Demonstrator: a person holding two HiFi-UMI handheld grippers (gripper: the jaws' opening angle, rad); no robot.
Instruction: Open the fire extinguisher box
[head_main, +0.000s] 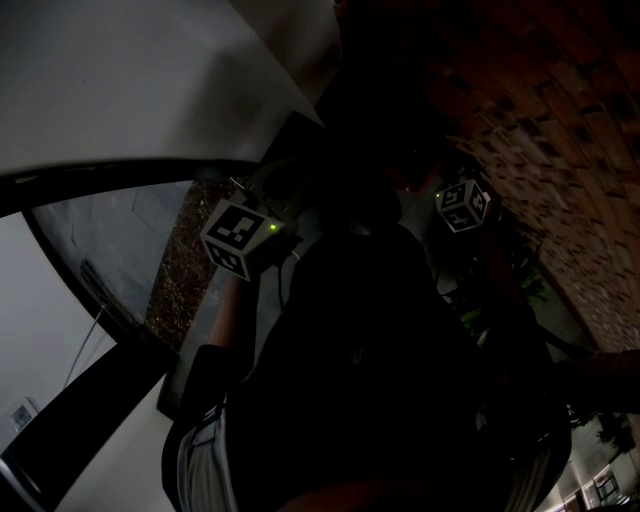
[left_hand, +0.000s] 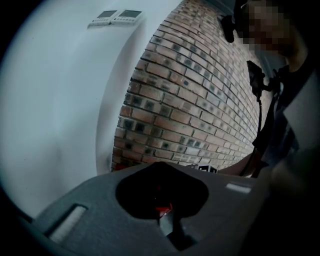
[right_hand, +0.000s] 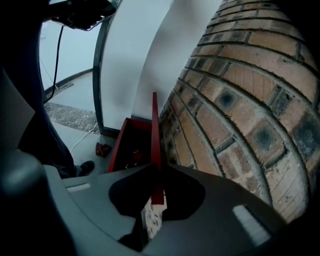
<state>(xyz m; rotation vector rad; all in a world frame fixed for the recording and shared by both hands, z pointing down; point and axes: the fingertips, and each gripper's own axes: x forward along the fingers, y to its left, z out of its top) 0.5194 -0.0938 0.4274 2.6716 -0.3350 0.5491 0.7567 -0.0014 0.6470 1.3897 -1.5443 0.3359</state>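
Observation:
The red fire extinguisher box (right_hand: 127, 145) stands low against the brick wall (right_hand: 240, 100), and its inside shows. Its thin red door (right_hand: 155, 125) stands edge-on and runs straight down between the jaws of my right gripper (right_hand: 159, 172), which is shut on the door's edge. My left gripper (left_hand: 162, 167) is shut with nothing of the box between its jaws; it points at the brick wall (left_hand: 200, 100), away from the box. The head view is very dark: only the left marker cube (head_main: 240, 235) and the right marker cube (head_main: 462, 205) stand out.
A white wall (right_hand: 135, 60) and a dark door frame (right_hand: 98, 85) stand left of the box. On the floor lie a small red object (right_hand: 103, 149) and a white cable (right_hand: 82, 140), beside a shoe (right_hand: 86, 166). Two wall panels (left_hand: 116, 17) hang high up.

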